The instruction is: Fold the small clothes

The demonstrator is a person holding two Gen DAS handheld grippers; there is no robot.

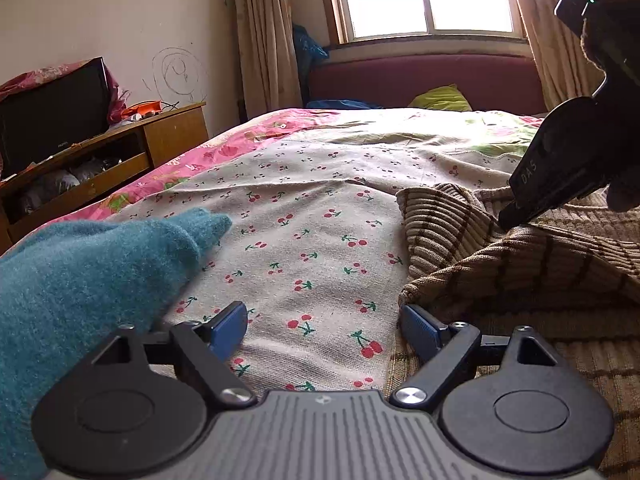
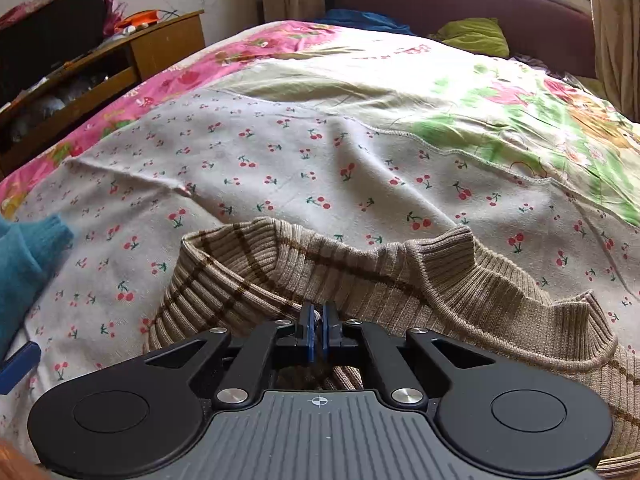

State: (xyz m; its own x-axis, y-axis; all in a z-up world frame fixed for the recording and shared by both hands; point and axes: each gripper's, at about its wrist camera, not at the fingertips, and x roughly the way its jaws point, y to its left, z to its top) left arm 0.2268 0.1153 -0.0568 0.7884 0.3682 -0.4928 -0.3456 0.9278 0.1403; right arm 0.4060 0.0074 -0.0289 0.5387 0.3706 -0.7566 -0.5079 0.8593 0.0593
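A brown striped ribbed sweater (image 2: 400, 280) lies rumpled on the cherry-print sheet (image 2: 280, 160), with its neck opening toward the headboard. My right gripper (image 2: 319, 332) is shut, its blue pads pinching a fold of the sweater near the collar. In the left wrist view the same gripper (image 1: 510, 218) comes down from the upper right onto the sweater (image 1: 520, 264). My left gripper (image 1: 324, 328) stands open low over the sheet with nothing between its pads. Its right pad (image 1: 420, 330) sits at the sweater's edge. A teal knit garment (image 1: 80, 280) lies just left of it.
A wooden cabinet (image 1: 120, 152) holding a dark screen (image 1: 52, 116) stands left of the bed. At the far end are a maroon headboard (image 1: 420, 80), a green pillow (image 1: 440, 98) and a bright window with curtains (image 1: 260, 40). A floral quilt (image 2: 500, 112) covers the far half of the bed.
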